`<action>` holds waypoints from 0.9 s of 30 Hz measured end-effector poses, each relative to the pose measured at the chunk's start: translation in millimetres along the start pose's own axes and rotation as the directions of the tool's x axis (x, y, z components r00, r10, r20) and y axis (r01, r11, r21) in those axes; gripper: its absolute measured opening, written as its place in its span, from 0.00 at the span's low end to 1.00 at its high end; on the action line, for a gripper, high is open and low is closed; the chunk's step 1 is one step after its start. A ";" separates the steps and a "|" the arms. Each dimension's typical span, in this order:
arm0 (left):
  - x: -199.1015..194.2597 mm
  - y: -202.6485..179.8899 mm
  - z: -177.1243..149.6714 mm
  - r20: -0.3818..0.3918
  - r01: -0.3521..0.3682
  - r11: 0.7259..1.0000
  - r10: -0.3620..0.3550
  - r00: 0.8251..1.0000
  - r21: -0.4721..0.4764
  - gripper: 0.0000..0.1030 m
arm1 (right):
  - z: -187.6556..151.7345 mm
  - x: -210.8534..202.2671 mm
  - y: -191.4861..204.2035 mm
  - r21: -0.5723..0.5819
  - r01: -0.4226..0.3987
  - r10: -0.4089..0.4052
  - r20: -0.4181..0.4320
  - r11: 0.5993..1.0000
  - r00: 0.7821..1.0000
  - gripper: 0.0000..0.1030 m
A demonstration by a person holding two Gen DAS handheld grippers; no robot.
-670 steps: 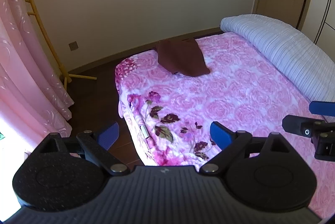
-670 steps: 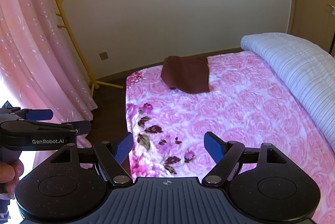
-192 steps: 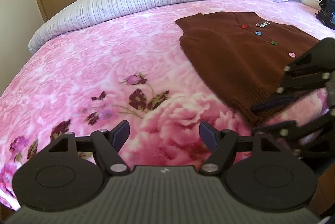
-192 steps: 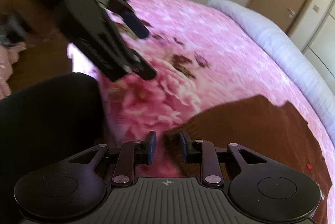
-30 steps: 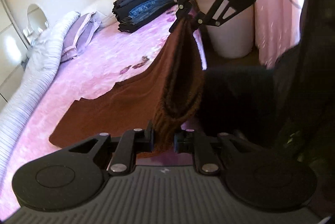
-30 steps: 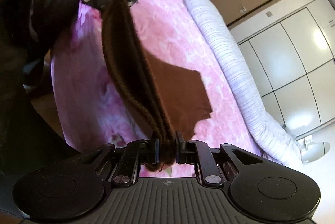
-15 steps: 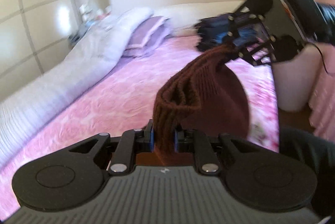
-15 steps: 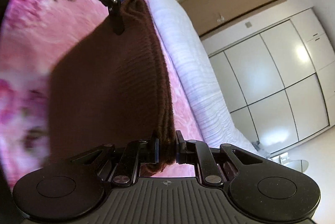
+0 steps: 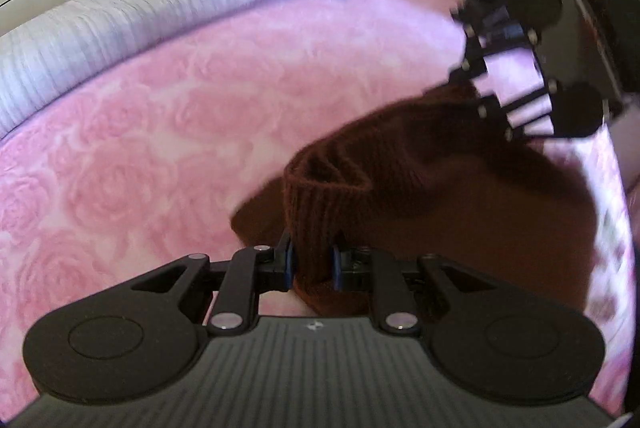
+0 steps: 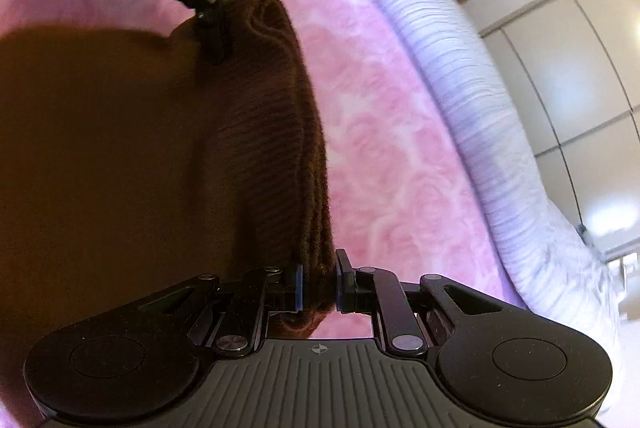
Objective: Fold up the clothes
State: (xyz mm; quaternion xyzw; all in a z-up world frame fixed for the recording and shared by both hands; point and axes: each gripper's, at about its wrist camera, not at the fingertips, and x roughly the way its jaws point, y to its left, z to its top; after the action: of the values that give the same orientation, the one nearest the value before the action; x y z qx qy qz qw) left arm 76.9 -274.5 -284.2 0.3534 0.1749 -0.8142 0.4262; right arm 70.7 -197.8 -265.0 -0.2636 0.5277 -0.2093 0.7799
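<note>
- Since half a second ago you have swung the ribbed hem of the dark brown knitted cardigan (image 9: 360,164) forward and lower over the bed; in the left wrist view the cloth that stood up high between the grippers now sags toward the pink rose-patterned bedspread (image 9: 160,116).
- Your left gripper (image 9: 311,262) is clenched on a bunched corner of the ribbed hem, the knit pinched between its blue-padded fingers.
- Your right gripper (image 10: 318,284) grasps the other corner of the same hem in the same way; the edge runs taut between the two, as the right wrist view shows.
- The cardigan hangs partly lifted: its held edge is in the air, while the rest spreads as a brown sheet on the bedspread below and toward you. How much of it lies flat I cannot tell, as both views are blurred by motion.
- The step in hand looks like a fold in mid-carry, with the hem brought over the body of the garment toward the rolled lilac striped duvet (image 9: 132,8).
- The next move calls for keeping both corners level and the edge stretched, so that it lands straight across the lower layer, and then for laying it down before you let go.
- Watch for the thick knit slipping or bunching if one hand leads the other.
</note>
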 end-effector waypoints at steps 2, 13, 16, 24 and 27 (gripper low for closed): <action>1.6 2.8 -3.3 0.006 0.005 1.000 -0.005 1.000 0.001 0.14 | -3.0 4.4 -0.6 0.001 0.001 -0.001 0.006 1.000 1.000 0.12; 23.9 43.4 -0.1 0.034 -0.019 0.968 0.028 0.999 -0.250 0.42 | -15.2 51.3 -27.4 0.313 -0.017 0.034 -0.050 0.950 0.998 0.24; -4.2 51.8 -7.3 0.089 -0.065 0.944 0.098 0.991 -0.323 0.38 | -24.6 41.0 -52.1 0.511 0.011 0.017 -0.051 0.860 0.999 0.36; -87.0 5.9 -42.4 0.110 -0.212 0.965 0.230 0.967 -0.155 0.36 | -44.9 -60.4 -37.1 0.753 -0.053 0.008 0.063 0.656 0.998 0.46; -103.2 -46.4 -62.5 0.123 -0.222 0.972 0.211 0.970 0.082 0.41 | -39.5 -91.1 8.0 0.705 -0.061 0.000 0.086 0.707 0.996 0.55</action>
State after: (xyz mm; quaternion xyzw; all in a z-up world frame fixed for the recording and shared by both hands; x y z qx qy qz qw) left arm 105.6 -152.3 -253.3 0.3435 0.0718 -0.7890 0.5043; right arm 1.9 -144.0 -217.2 0.0555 0.3801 -0.3718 0.8451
